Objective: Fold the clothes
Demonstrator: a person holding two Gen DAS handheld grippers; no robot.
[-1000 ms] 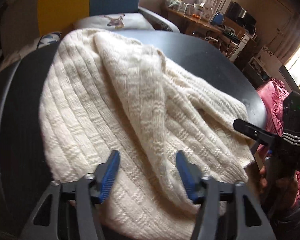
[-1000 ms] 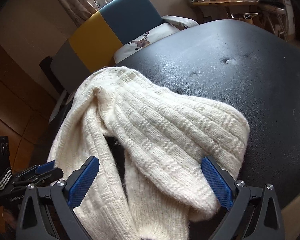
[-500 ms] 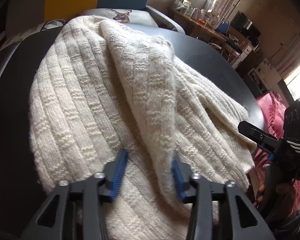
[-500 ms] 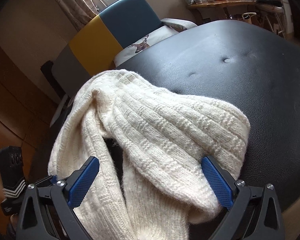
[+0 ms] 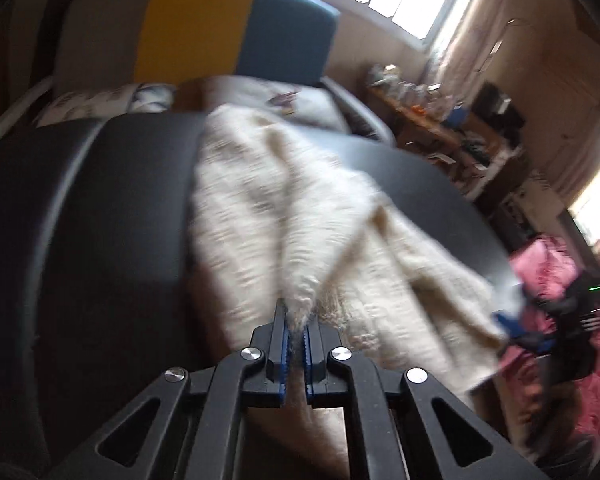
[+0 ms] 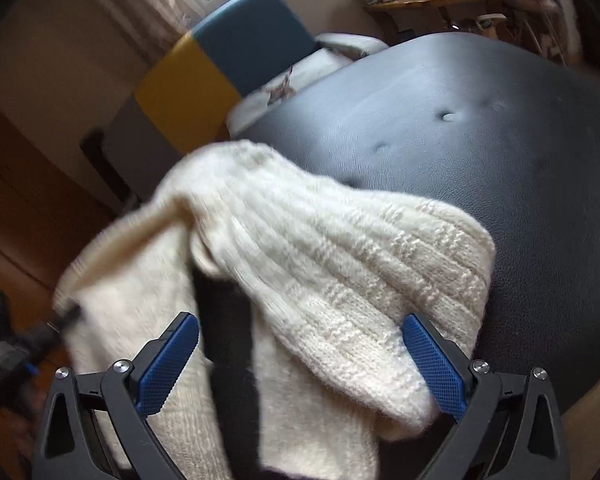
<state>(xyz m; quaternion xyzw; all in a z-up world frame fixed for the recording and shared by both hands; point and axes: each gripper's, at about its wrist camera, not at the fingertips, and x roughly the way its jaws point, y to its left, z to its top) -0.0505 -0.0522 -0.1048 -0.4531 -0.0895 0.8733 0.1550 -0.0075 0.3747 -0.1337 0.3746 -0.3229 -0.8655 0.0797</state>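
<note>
No writing can be read. The cream knit sweater (image 5: 300, 216) lies bunched on the black cushioned table (image 5: 100, 200), part of it hanging over the near edge. The left gripper (image 5: 296, 344) is closing, its jaws pinching a raised fold of the sweater. The right gripper (image 6: 300, 360) is spread wide over the near folds, gripping nothing. Behind stand a yellow-and-blue chair (image 5: 220, 28), a cluttered wooden desk (image 5: 432, 120) and pink fabric (image 5: 548, 268).
</note>
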